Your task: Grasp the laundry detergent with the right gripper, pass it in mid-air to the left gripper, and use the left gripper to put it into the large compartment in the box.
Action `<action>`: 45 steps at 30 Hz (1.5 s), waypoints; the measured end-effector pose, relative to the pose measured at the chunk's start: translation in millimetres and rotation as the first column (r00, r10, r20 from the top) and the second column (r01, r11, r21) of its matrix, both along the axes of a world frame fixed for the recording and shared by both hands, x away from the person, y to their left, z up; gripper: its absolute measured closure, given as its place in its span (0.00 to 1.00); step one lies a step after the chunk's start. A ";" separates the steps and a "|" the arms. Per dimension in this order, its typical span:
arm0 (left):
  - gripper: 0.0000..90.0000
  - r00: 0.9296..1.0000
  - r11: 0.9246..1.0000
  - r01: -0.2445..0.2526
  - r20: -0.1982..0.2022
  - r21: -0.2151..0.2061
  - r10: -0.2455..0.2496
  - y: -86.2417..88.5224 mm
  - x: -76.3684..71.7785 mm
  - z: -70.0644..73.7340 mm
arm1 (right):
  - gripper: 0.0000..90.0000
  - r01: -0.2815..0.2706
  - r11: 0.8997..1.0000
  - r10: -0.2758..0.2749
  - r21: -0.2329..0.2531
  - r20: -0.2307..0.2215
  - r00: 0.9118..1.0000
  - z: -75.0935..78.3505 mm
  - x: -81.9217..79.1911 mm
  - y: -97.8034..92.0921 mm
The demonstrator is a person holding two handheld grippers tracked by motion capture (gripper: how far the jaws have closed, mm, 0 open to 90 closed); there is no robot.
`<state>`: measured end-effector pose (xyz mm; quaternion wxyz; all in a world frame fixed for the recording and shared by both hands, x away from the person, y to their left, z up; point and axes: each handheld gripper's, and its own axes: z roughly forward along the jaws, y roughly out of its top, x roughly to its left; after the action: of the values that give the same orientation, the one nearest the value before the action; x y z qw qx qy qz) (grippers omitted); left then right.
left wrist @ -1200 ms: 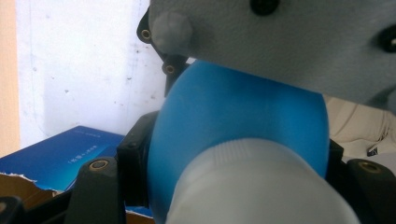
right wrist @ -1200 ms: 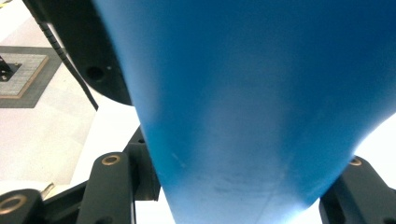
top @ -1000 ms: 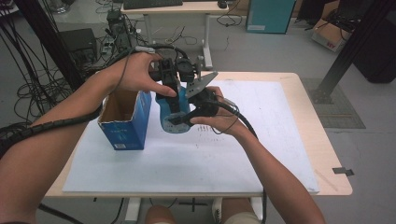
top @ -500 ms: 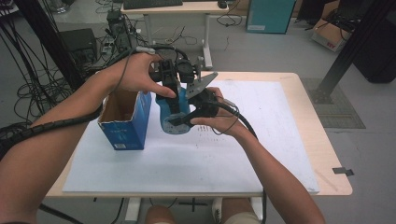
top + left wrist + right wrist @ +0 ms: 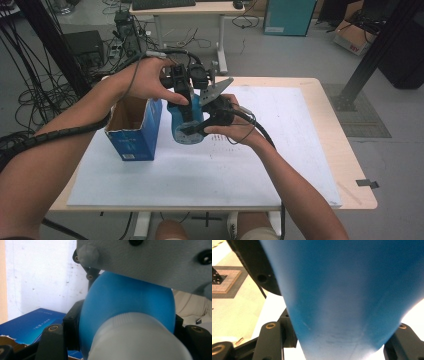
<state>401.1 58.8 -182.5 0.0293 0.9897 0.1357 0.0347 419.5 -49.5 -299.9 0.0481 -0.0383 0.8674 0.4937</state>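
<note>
Blue bottle (image 5: 186,122): held upright above the white sheet (image 5: 240,165) on the bench (image 5: 345,165), just beside the open blue carton (image 5: 134,134). My left tongs (image 5: 186,97) came down from above, wrist bent, jaws clamped on the bottle's upper body below its white cap (image 5: 140,340). My right tongs (image 5: 200,127) reached in level from the right, jaws closed on its lower body.

Upright blue bottle (image 5: 186,122), white-capped
</note>
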 end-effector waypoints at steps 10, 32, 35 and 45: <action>0.40 1.000 1.000 -0.013 -0.010 -0.005 0.013 -1.0 -0.4 1.2 | 0.46 -0.007 1.000 0.007 0.020 0.003 1.000 -0.2 1.8 0.0; 0.41 1.000 1.000 -0.013 -0.009 -0.001 0.013 -3.1 1.5 2.3 | 0.45 -0.007 1.000 0.007 0.029 -0.002 1.000 -0.7 3.7 -2.0; 0.41 1.000 1.000 -0.012 -0.007 -0.003 0.012 -3.0 1.5 2.4 | 0.45 -0.006 1.000 0.006 0.029 -0.004 1.000 -0.7 3.7 -2.1; 0.41 1.000 1.000 -0.008 -0.003 -0.002 0.008 -2.3 1.1 1.8 | 0.45 -0.010 0.999 0.011 0.031 -0.008 1.000 -1.0 3.7 -1.4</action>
<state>402.1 56.4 -180.7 0.0298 0.9891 0.1400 0.0332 423.3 -50.9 -300.9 0.0426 -0.0402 0.8595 0.5077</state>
